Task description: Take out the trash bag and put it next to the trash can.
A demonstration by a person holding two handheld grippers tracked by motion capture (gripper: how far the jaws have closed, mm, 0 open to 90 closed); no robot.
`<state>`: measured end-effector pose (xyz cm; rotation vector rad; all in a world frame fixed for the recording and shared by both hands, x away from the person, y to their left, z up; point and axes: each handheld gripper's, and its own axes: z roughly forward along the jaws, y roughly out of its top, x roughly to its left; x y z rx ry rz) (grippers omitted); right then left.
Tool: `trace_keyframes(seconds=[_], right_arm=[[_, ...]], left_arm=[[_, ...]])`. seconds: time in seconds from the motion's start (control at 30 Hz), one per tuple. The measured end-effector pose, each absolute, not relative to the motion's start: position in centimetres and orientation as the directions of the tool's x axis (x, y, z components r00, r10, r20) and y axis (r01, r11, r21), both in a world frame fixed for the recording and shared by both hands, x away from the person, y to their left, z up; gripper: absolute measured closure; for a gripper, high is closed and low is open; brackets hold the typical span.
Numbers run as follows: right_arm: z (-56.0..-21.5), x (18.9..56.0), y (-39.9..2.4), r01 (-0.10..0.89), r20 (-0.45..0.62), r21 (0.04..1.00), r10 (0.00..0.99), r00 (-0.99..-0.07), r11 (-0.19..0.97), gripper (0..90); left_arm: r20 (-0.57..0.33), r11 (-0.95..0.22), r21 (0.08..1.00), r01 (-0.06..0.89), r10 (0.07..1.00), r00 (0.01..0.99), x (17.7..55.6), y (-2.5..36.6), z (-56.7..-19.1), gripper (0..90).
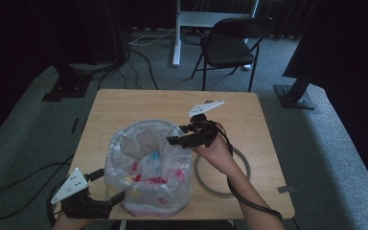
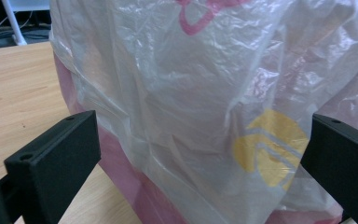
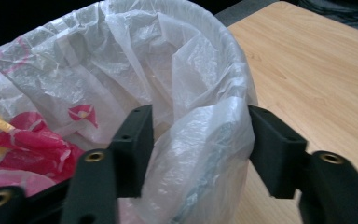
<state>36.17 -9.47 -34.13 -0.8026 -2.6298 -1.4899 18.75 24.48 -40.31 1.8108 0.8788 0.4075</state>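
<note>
A bin lined with a translucent white bag [image 1: 148, 158] printed with pink and yellow marks stands at the table's front. Crumpled pink and yellow wrappers [image 3: 23, 140] lie inside it. My right gripper [image 1: 175, 139] reaches over the bin's far right rim. In the right gripper view its jaws [image 3: 200, 121] straddle a puffed fold of the bag [image 3: 205, 140] with a wide gap between them. My left gripper [image 1: 117, 196] sits low at the bin's front left. Its jaws [image 2: 203, 123] stand wide apart on either side of the bag's lower wall [image 2: 191, 93], above the pink base [image 2: 135, 191].
A grey ring [image 1: 220, 194] lies on the wooden table [image 1: 139, 103] to the right of the bin, under my right forearm. Beyond the table stand a black folding chair [image 1: 230, 45] and a white desk leg [image 1: 176, 33]. Cables trail over the carpet.
</note>
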Motion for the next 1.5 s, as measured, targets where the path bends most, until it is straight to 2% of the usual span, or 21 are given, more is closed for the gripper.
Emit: trace_keyframes(seconds=[0.43, 0.47, 0.57, 0.6, 0.63, 0.7, 0.87, 1.1, 1.4, 1.5], right_arm=[[-34.0, 36.2, -9.6, 0.453, 0.248, 0.782, 0.454, -0.856, 0.427, 60.9], [-34.0, 36.2, -9.6, 0.454, 0.245, 0.782, 0.459, -0.854, 0.427, 62.3], [-33.9, 36.1, -9.5, 0.448, 0.228, 0.779, 0.467, -0.854, 0.439, 63.7], [-33.9, 36.1, -9.5, 0.448, 0.228, 0.779, 0.467, -0.854, 0.439, 63.7], [-33.8, 36.0, -9.4, 0.444, 0.218, 0.778, 0.471, -0.855, 0.445, 64.2], [-33.8, 36.0, -9.4, 0.445, 0.216, 0.776, 0.474, -0.854, 0.447, 64.3], [-33.7, 36.0, -9.4, 0.443, 0.21, 0.777, 0.479, -0.852, 0.447, 65.4], [-33.6, 36.1, -9.5, 0.449, 0.221, 0.776, 0.477, -0.851, 0.443, 67.4], [-32.9, 36.2, -9.8, 0.435, 0.212, 0.791, 0.474, -0.854, 0.43, 71.0], [-32.2, 36.2, -10.2, 0.426, 0.21, 0.812, 0.481, -0.851, 0.399, 76.5]], left_arm=[[-0.117, -0.219, 0.897, 0.385, 0.721, 0.683, 19.1, 24.1, -40.6, 7.8], [-0.113, -0.221, 0.898, 0.379, 0.718, 0.687, 19.0, 24.1, -40.5, 13.5], [-0.101, -0.237, 0.898, 0.372, 0.711, 0.696, 18.7, 24.1, -40.1, 20.0], [-0.101, -0.237, 0.898, 0.372, 0.711, 0.696, 18.7, 24.1, -40.1, 25.7], [-0.094, -0.241, 0.901, 0.361, 0.704, 0.704, 18.5, 24.1, -40.1, 25.7], [-0.097, -0.238, 0.899, 0.367, 0.711, 0.697, 18.3, 24.3, -39.9, 37.2], [-0.124, -0.192, 0.902, 0.387, 0.742, 0.658, 18.5, 24.9, -39.6, 57.8], [-0.09, -0.164, 0.928, 0.334, 0.771, 0.631, 18.5, 25.0, -38.7, 82.1], [-0.028, -0.168, 0.952, 0.257, 0.785, 0.619, 18.3, 25.4, -36.2, 87.9], [-0.012, -0.171, 0.957, 0.234, 0.783, 0.622, 18.2, 25.4, -35.5, 87.9]])
